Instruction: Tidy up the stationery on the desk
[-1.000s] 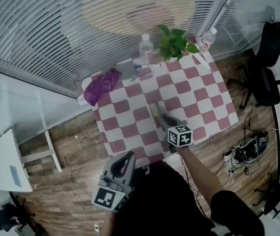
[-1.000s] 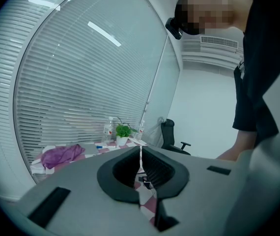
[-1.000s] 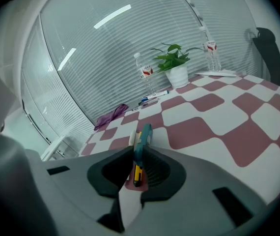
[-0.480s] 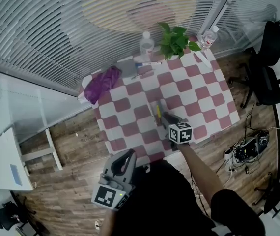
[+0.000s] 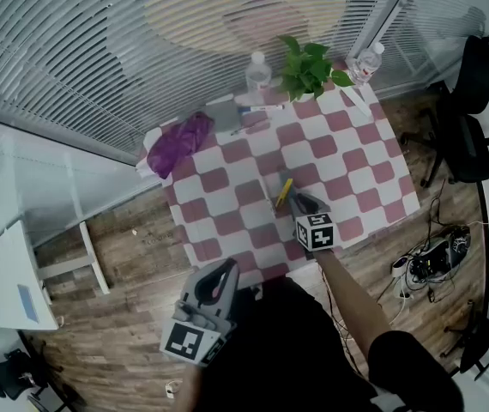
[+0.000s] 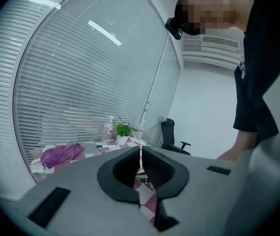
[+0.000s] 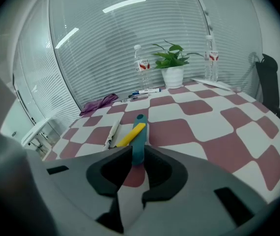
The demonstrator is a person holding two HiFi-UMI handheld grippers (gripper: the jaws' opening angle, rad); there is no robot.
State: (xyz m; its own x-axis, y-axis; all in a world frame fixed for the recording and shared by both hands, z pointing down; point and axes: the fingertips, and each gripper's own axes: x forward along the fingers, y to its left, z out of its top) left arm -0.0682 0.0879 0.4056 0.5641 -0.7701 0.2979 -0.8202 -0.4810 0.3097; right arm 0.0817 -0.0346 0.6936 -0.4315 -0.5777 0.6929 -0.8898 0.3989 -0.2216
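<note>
Now the right gripper (image 7: 138, 154) has sunk a touch towards the desk (image 5: 347, 157) and rolled. Its jaws have just been opening, yet the teal pen (image 7: 139, 136) fills the narrow gap between them, and both pads look to rest against its sides. The yellow pen (image 5: 285, 191) has swung too: a second ago it lay almost hidden beside the gripper, and now it slants out plainly in front of it, its far end touching the teal one's tip. I judge the grip is being eased or reset on the pen, so this piece is not yet put away.

Seen close, the teal pen is slim and round-ended and points straight away along the jaws near the desk's front edge. The yellow one is shorter and flatter, and a white pen (image 7: 113, 132) lies just beside it. More pens (image 5: 257, 110) wait at the far edge by the plant (image 5: 307, 69).

Meanwhile the left gripper (image 6: 140, 156) hangs off the desk, jaws together on nothing.
</note>
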